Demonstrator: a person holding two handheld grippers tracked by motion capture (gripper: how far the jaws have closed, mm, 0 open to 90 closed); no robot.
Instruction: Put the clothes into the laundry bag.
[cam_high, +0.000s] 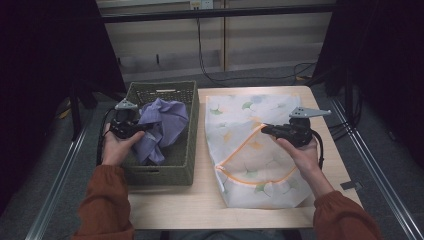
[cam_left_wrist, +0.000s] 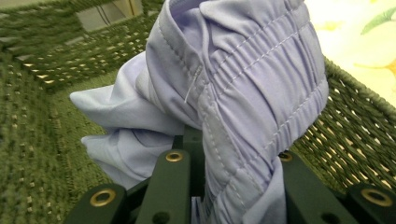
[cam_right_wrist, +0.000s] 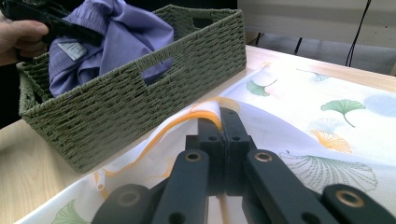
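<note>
Garment (cam_high: 162, 127), pinched in left claw (cam_high: 146, 128), hangs over basket (cam_high: 187, 150); at 3 o'clock, right claw (cam_high: 264, 129) grips bag (cam_high: 250, 150) on table (cam_high: 170, 202).

The lilac garment (cam_left_wrist: 243, 93) is smooth matt cloth with a shirred band; the green basket (cam_high: 186, 150) is rough woven fibre; the laundry bag (cam_high: 250, 150) is thin printed mesh; the table (cam_high: 170, 205) is pale matt wood.

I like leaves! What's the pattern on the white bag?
The bag has green, orange and pale blue fan-shaped leaves, with an orange edge; clearest in the right gripper view.
</note>
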